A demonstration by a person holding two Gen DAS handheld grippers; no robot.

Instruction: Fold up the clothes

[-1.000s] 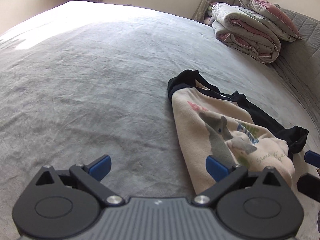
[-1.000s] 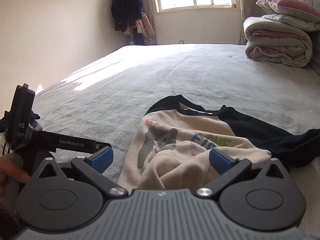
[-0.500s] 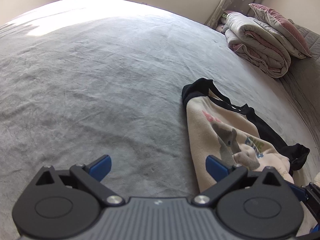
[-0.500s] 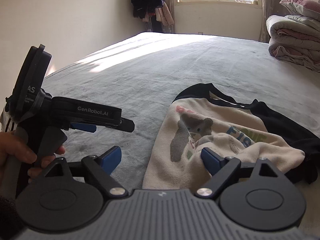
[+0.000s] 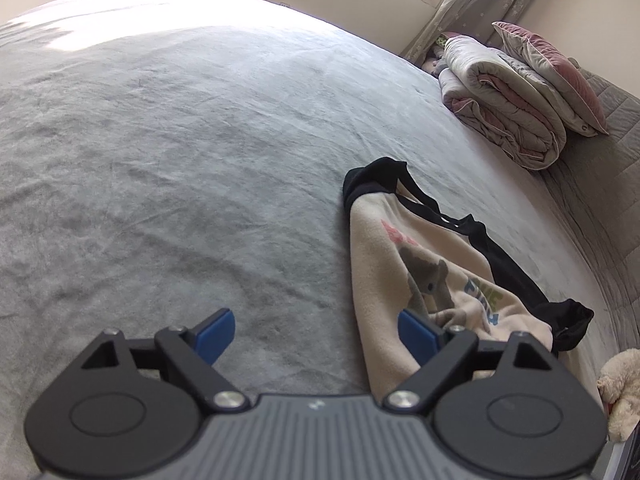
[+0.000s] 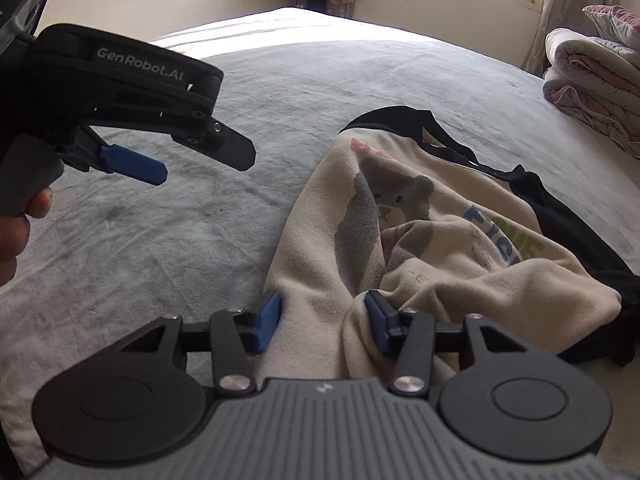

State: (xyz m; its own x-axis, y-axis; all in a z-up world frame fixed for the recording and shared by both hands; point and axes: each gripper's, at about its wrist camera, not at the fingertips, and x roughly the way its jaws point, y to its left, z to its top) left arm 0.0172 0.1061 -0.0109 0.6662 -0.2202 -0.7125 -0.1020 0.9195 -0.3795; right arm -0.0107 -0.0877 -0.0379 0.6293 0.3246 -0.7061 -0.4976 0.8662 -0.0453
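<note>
Sweatshirt [image 6: 420, 240] hem now between right gripper's [image 6: 320, 320] closing fingers.

Both wrist views low over the bed [image 5: 200, 160], angled downward, sharing the sweatshirt [image 6: 420, 240]

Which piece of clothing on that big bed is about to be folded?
Look at the wide grey bed; folded quilts sit stacked at its far right. Nearer the front lies a crumpled sweatshirt, the only garment on the bed: cream, with black sleeves and collar and a grey bear printed on it.
</note>
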